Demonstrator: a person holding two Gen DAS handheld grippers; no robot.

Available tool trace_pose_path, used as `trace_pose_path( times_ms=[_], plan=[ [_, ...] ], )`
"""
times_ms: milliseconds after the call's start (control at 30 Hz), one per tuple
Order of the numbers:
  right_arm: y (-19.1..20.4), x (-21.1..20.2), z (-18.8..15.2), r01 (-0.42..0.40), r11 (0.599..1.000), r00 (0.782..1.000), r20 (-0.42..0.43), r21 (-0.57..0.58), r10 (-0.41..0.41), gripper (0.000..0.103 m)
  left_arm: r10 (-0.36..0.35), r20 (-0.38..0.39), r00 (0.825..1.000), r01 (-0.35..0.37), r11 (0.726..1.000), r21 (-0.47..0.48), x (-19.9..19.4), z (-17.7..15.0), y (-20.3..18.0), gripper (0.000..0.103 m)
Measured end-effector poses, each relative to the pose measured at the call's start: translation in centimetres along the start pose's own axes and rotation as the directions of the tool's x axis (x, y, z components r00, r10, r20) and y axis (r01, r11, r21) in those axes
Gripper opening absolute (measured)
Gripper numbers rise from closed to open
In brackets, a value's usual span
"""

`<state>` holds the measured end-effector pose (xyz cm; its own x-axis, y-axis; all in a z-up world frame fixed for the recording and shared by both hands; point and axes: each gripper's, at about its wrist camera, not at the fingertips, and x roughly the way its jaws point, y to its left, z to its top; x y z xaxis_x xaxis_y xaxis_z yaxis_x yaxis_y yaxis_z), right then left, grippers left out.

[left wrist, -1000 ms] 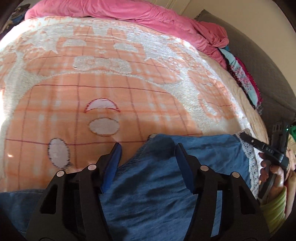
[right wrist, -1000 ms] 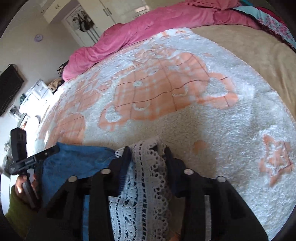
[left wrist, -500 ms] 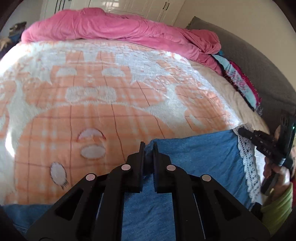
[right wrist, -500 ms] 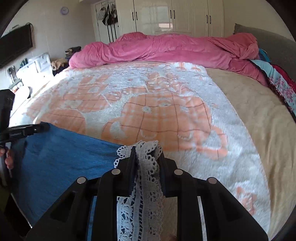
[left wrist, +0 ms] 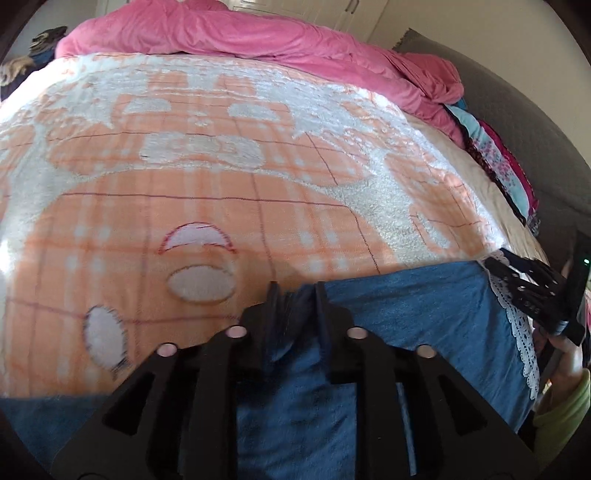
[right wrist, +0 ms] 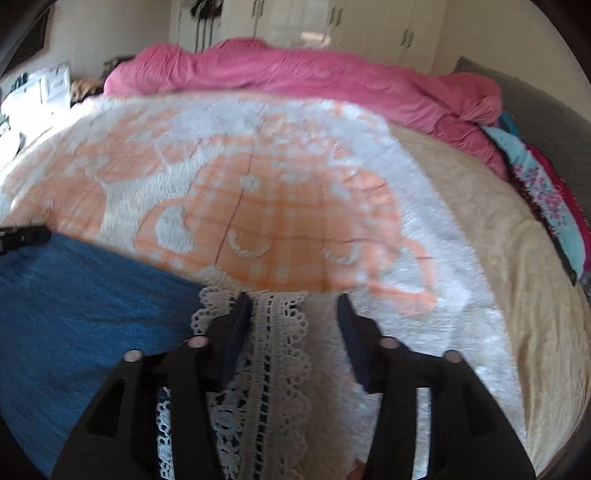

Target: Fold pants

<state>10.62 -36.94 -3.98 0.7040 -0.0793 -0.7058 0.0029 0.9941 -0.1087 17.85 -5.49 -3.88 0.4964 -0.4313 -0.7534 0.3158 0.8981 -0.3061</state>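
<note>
Right wrist: right tool (right wrist: 295, 314) wide open over lace hem (right wrist: 273, 354).

We see the pants (left wrist: 424, 317) lying on the near part of a blanket (left wrist: 221, 206), their lace hem (right wrist: 273, 369) at the right; a duvet (left wrist: 258, 33) lies bunched along the far side.
</note>
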Motion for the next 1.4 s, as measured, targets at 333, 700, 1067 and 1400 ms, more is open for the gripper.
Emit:
trace_pose_path(
  times_ms=[333,700,1067,1400],
  plan=[
    [1.0,-12.1,-4.1,-0.12,0.991,0.983,0.15,0.06,0.11,0.062,0.125,0.134,0.983,-0.131,0.991,0.039,-10.6,-6.7,0.2,0.061],
    [6.4,-9.4,-8.2,-0.047,0.997,0.99,-0.139,-0.064,0.038,0.068,0.346,0.049,0.937,-0.348,0.936,0.047,-12.8,-9.9,5.0,0.084],
    [4.6,-9.0,-9.3,-0.127,0.992,0.979,-0.155,0.024,0.129,0.068,0.291,0.067,0.954,-0.295,0.954,0.055,-12.6,-11.5,6.3,0.084],
    [5.0,-12.7,-9.7,-0.188,0.981,0.981,-0.034,0.037,0.189,0.068,0.236,0.143,0.961,-0.25,0.964,0.09,-16.5,-11.4,2.2,0.088]
  ],
)
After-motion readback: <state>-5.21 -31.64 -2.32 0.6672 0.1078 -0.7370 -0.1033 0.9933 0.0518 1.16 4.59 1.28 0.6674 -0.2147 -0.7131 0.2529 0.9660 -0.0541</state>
